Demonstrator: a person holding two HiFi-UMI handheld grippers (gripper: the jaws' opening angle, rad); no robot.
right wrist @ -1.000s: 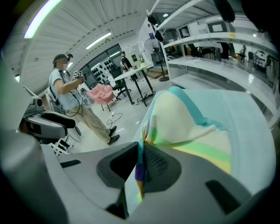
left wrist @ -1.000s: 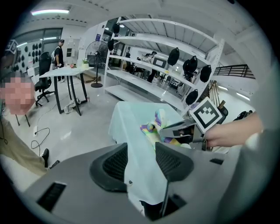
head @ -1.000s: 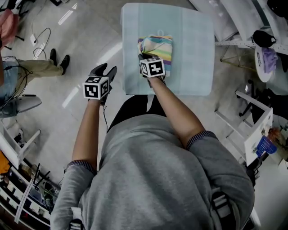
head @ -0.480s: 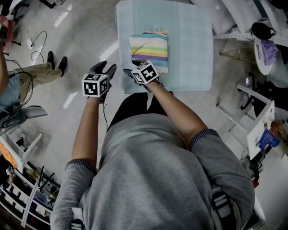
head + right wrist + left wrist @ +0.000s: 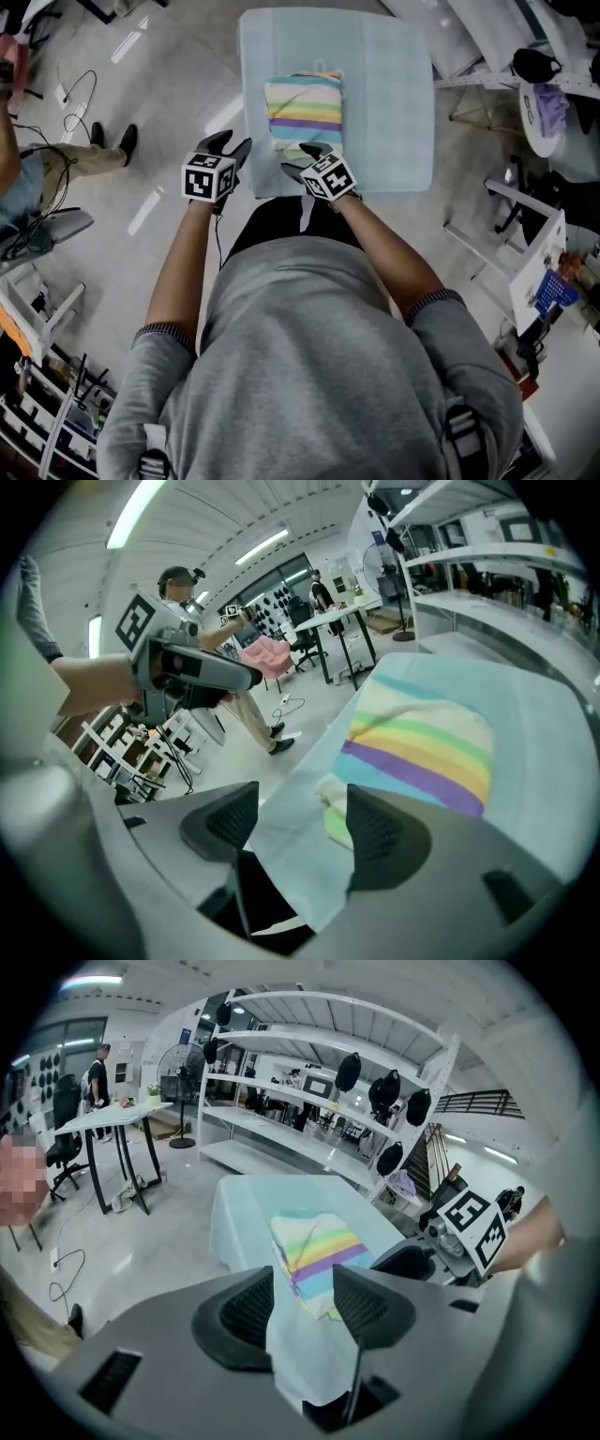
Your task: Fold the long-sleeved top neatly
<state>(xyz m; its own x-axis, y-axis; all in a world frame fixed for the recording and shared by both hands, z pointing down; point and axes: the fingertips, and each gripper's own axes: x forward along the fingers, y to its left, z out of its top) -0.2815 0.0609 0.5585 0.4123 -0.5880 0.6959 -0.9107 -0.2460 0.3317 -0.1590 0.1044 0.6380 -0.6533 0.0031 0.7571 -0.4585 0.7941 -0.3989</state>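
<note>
The long-sleeved top [image 5: 305,112], striped in pastel colours, lies folded into a small rectangle on the table under a pale blue cloth [image 5: 394,94]. My right gripper [image 5: 302,157] hovers at the table's near edge, just short of the top. Its jaws have just been opening and now stand open with nothing gripped. In the right gripper view [image 5: 295,822] only the cloth's corner and the top [image 5: 422,752] show beyond the pads. My left gripper [image 5: 228,142] hangs open beside the table's near left corner, off the cloth. The left gripper view [image 5: 302,1302] faces the top [image 5: 317,1255].
A person [image 5: 56,155] stands on the floor to the left, with cables [image 5: 80,84] nearby. White racks and frames [image 5: 534,262] crowd the right side. Long white shelving [image 5: 309,1101] runs behind the table [image 5: 244,1213].
My right gripper let go of the top's near edge, opened, and drew back toward me to the table's edge. My left gripper shifted slightly toward the table. The top stays folded.
</note>
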